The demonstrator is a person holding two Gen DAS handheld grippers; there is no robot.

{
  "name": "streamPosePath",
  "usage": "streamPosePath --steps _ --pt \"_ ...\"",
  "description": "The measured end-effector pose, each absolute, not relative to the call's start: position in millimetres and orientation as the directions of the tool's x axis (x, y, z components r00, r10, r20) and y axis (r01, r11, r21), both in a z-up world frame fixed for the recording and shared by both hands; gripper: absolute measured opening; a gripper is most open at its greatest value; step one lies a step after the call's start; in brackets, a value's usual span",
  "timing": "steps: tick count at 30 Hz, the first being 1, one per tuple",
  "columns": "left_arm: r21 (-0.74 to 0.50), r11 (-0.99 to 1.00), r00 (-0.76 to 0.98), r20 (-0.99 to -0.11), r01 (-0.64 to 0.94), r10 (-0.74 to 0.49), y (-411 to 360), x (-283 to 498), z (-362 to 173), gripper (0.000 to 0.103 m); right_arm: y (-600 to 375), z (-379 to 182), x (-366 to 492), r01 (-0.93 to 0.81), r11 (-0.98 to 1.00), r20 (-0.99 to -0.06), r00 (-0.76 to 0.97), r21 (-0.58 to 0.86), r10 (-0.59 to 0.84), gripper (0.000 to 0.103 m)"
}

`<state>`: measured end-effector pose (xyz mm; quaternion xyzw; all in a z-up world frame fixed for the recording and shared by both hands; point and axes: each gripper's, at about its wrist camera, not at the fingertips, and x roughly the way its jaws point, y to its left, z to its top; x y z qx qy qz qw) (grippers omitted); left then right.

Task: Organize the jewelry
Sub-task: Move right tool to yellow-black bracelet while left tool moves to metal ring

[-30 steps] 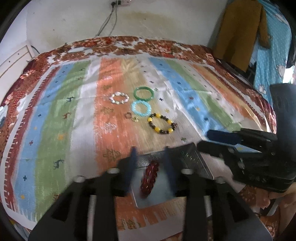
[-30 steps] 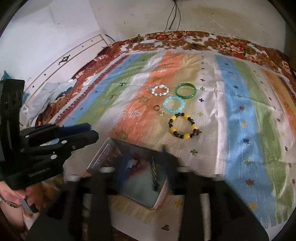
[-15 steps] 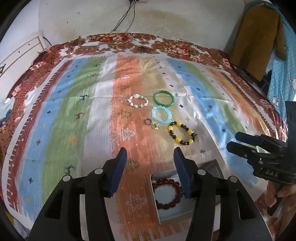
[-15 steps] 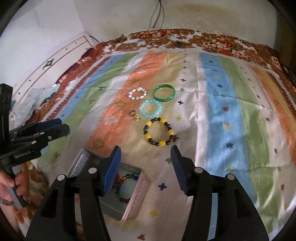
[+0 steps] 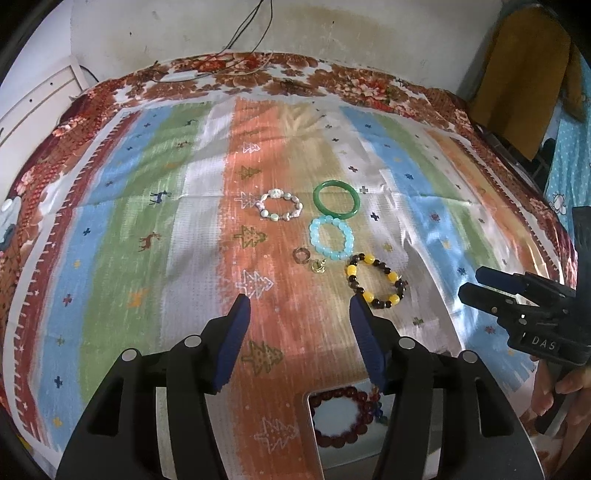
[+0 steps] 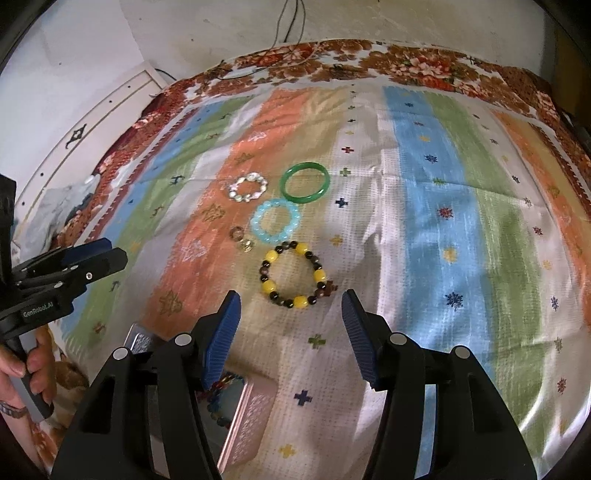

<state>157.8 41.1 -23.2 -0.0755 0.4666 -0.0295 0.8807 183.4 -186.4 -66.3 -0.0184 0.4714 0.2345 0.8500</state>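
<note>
On the striped cloth lie a yellow-and-black bead bracelet, a light blue bead bracelet, a green bangle, a white bead bracelet and two small rings. A metal tin near me holds a dark red bead bracelet. My left gripper is open and empty above the cloth just beyond the tin. My right gripper is open and empty just short of the yellow-and-black bracelet.
The cloth covers a bed with a floral border. A white wall with cables is behind. A white headboard is at the left. Brown and blue clothes hang at the right.
Both grippers have lifted and moved forward from over the tin toward the loose jewelry. The red bracelet, earlier between my left fingers, now lies in the tin.
</note>
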Motion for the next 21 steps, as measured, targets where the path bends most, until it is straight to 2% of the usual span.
streamPosePath --steps 21 --pt "-0.201 0.979 0.466 -0.869 -0.025 -0.167 43 213 -53 0.057 -172 -88 219 -0.422 0.896 -0.861 0.398 0.135 0.317 0.057"
